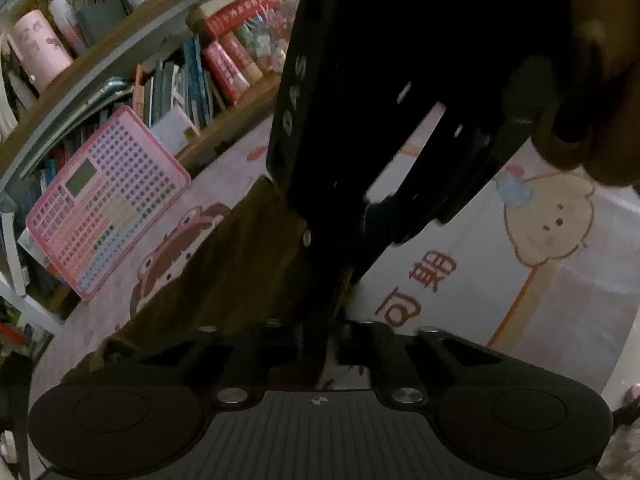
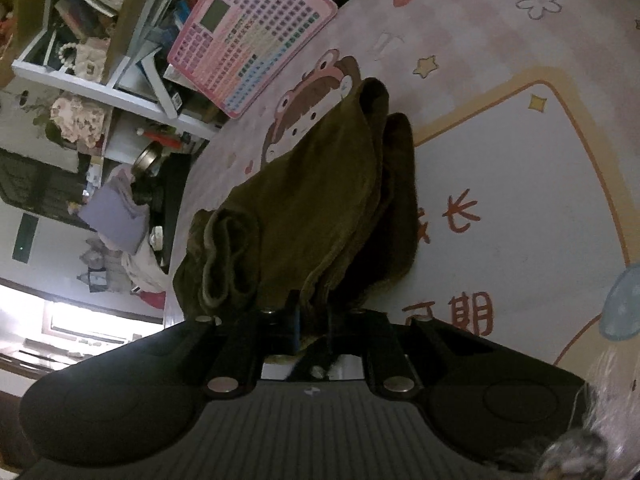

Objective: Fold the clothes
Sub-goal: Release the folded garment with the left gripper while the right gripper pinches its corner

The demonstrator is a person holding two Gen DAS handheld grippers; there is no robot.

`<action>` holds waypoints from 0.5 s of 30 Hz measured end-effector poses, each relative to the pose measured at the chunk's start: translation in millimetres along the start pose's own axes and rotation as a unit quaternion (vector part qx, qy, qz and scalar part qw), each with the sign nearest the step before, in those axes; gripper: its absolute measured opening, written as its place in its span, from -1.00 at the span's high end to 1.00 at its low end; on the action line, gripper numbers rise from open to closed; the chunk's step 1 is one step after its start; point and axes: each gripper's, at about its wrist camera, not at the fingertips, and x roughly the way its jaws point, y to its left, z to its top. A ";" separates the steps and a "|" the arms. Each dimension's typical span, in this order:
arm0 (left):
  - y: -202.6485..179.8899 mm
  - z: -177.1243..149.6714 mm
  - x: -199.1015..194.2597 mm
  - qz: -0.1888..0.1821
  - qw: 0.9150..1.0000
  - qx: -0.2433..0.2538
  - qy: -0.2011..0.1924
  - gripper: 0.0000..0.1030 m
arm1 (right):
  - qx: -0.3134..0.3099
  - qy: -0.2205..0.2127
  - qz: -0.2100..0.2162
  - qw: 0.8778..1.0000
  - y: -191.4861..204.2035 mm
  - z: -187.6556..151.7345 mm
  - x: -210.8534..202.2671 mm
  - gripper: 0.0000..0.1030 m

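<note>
An olive-green garment (image 2: 316,208) hangs bunched from my right gripper (image 2: 314,320), which is shut on its near edge; its far end rests on the cartoon play mat (image 2: 520,184). In the left wrist view the same garment (image 1: 224,272) spreads to the left, and my left gripper (image 1: 316,320) is shut on its edge. The other gripper's black body (image 1: 360,120) fills the upper middle of that view, held by a hand (image 1: 600,80), very close in front.
A pink keyboard toy (image 1: 108,204) leans on a bookshelf (image 1: 120,60) full of books; it also shows in the right wrist view (image 2: 252,36). Cluttered white shelves (image 2: 100,80) and a purple bundle (image 2: 112,220) stand left of the mat.
</note>
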 end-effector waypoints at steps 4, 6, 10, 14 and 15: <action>11.4 1.1 -6.0 -0.009 0.999 -0.032 -0.007 0.89 | 0.017 -0.010 -0.011 1.000 -11.9 6.4 -5.0 0.05; 22.2 4.1 -12.2 -0.011 0.998 -0.060 -0.016 0.89 | 0.032 -0.013 -0.006 0.999 -20.5 10.9 -7.7 -0.09; 53.6 5.4 -19.0 -0.044 0.985 -0.162 -0.024 0.89 | 0.076 -0.031 0.025 0.996 -36.2 17.4 -15.9 -0.26; 83.0 -3.4 -15.5 -0.085 0.959 -0.271 -0.026 0.89 | 0.117 -0.045 0.027 0.992 -49.4 22.9 -20.0 -0.32; 87.5 -5.5 -14.3 -0.090 0.953 -0.287 -0.025 0.89 | 0.125 -0.043 0.031 0.991 -50.9 23.9 -17.0 -0.32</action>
